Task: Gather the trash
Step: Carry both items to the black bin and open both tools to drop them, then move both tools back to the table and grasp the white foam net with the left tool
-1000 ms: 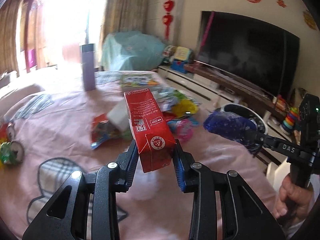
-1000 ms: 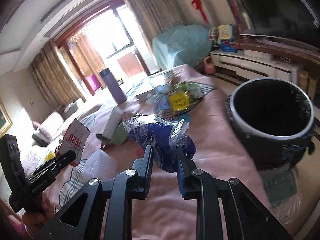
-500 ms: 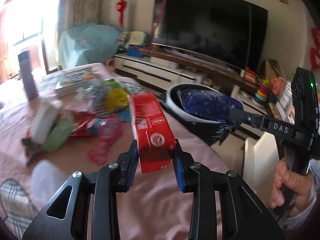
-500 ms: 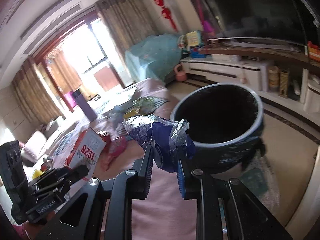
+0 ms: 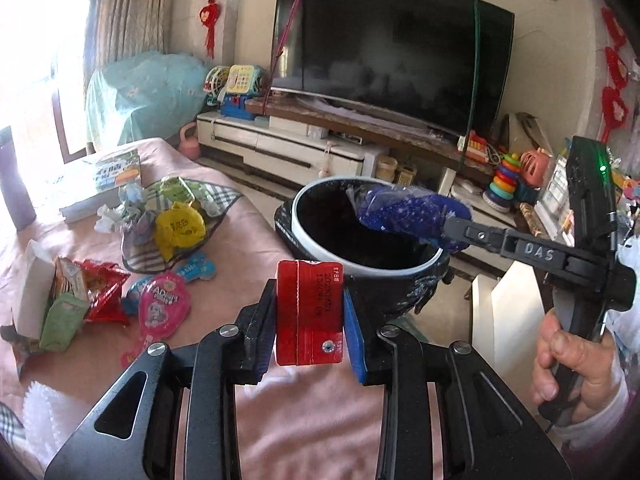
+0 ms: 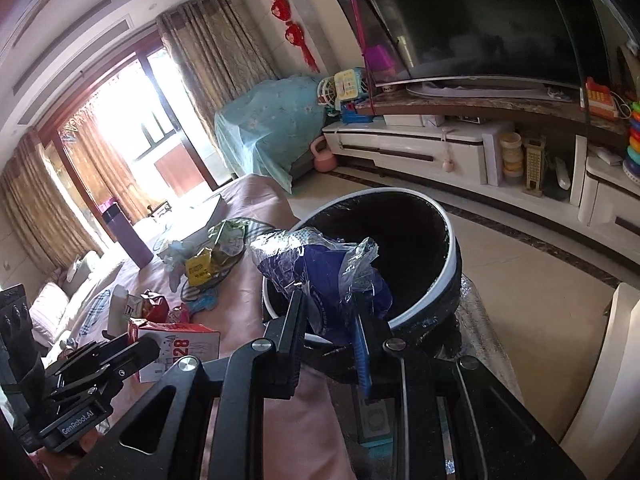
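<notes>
The left gripper (image 5: 308,320) is clamped on one red carton (image 5: 309,312), its pads pressed against the carton's two sides, held above the pink-covered table (image 5: 248,240) just short of the bin. The right gripper (image 6: 328,316) pinches one crumpled blue plastic wrapper (image 6: 320,268), which hangs over the near rim of the single round black bin (image 6: 448,276) with its pale rim; in the left wrist view that wrapper (image 5: 412,216) reaches over the bin's dark mouth (image 5: 360,236). A person's hand (image 5: 576,364) grips the right tool's handle. Two grippers, two pieces of trash in hold, one bin. On the table lies a loose scatter: one yellow wrapper (image 5: 180,228), one pink round packet (image 5: 164,308), one red foil packet (image 5: 106,294), one green pouch (image 5: 64,320), some crumpled pale wrappers (image 5: 132,208), a stack of books (image 5: 104,176) and one purple bottle (image 6: 126,234). Beyond the bin stand a large dark television (image 5: 392,56) on a low white cabinet (image 5: 288,148), toys (image 5: 506,180) and a shape under a teal cover (image 5: 144,92). Nothing lies between the carton and the bin.
</notes>
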{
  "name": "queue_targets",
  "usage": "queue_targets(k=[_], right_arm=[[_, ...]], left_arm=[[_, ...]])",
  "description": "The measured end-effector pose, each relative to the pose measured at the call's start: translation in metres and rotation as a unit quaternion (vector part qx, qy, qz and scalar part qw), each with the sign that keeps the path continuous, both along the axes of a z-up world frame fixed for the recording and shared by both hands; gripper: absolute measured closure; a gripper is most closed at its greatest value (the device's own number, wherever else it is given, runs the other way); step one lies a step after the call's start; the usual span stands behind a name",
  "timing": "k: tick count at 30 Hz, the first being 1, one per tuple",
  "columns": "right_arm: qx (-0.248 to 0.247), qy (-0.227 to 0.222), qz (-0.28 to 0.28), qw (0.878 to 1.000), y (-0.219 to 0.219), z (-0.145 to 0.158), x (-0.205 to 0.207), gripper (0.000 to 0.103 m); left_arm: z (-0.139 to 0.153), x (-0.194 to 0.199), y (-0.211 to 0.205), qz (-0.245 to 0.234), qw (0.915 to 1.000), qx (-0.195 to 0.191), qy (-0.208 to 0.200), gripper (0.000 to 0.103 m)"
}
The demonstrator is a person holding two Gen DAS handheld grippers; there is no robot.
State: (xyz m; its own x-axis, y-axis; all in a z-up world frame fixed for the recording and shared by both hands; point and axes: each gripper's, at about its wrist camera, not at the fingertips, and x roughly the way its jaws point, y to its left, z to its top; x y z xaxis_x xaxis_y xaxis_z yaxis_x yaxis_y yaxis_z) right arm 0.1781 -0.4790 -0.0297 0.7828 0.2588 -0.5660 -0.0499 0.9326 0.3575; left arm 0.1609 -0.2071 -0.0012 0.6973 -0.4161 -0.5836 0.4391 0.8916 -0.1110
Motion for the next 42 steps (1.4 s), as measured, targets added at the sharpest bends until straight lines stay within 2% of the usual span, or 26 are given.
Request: queue_targets(k=[7,15,22,26,28,29,30,33,36,38,40,42], right_arm=[[-0.005,0.006,-0.004,1.000,-0.007,-0.001,0.016,0.081],[-0.018,0.020,-0.015,1.000,-0.026,-0.001,0.035,0.081],[-0.029,0.036,-0.019,0.999,-0.037,-0.006,0.052,0.081],[-0.028,0.044,-0.019,0.998,-0.040,-0.010,0.060,0.079],[-0.024,0.048,-0.019,0.998,-0.042,-0.010,0.063,0.071],[-0.017,0.049,-0.020,0.998,-0.043,-0.011,0.064,0.066],[-0.010,0.048,-0.020,0.999,-0.045,-0.011,0.063,0.056],[-0.001,0.042,-0.022,0.999,-0.045,-0.008,0.059,0.039],[0.002,0.036,-0.025,0.999,-0.041,-0.005,0.052,0.036],[0.012,0.032,-0.024,0.999,-0.036,-0.003,0.046,0.028],[0.018,0.025,-0.024,0.999,-0.029,-0.002,0.039,0.011],[0.023,0.019,-0.024,0.999,-0.019,-0.001,0.030,0.004]], left_arm=[[0.014,0.012,-0.016,-0.015,0.9997,-0.010,-0.018,0.074],[0.020,0.044,-0.048,-0.030,0.9990,-0.026,-0.022,0.074],[0.003,0.073,-0.074,-0.041,0.9987,-0.029,0.003,0.074],[-0.010,0.086,-0.080,-0.042,0.9982,-0.028,0.034,0.074],[-0.017,0.092,-0.079,-0.041,0.9970,-0.025,0.061,0.065],[-0.018,0.093,-0.077,-0.039,0.9966,-0.025,0.069,0.042],[-0.018,0.091,-0.073,-0.030,0.9968,-0.026,0.069,0.026],[-0.014,0.081,-0.061,-0.019,0.9978,-0.031,0.056,0.024],[-0.010,0.069,-0.048,-0.012,0.9980,-0.032,0.053,0.024],[-0.008,0.056,-0.036,-0.004,0.9984,-0.031,0.046,0.023],[-0.006,0.042,-0.025,0.002,0.9989,-0.028,0.038,0.020],[-0.005,0.032,-0.015,0.010,0.9991,-0.025,0.032,0.019]])
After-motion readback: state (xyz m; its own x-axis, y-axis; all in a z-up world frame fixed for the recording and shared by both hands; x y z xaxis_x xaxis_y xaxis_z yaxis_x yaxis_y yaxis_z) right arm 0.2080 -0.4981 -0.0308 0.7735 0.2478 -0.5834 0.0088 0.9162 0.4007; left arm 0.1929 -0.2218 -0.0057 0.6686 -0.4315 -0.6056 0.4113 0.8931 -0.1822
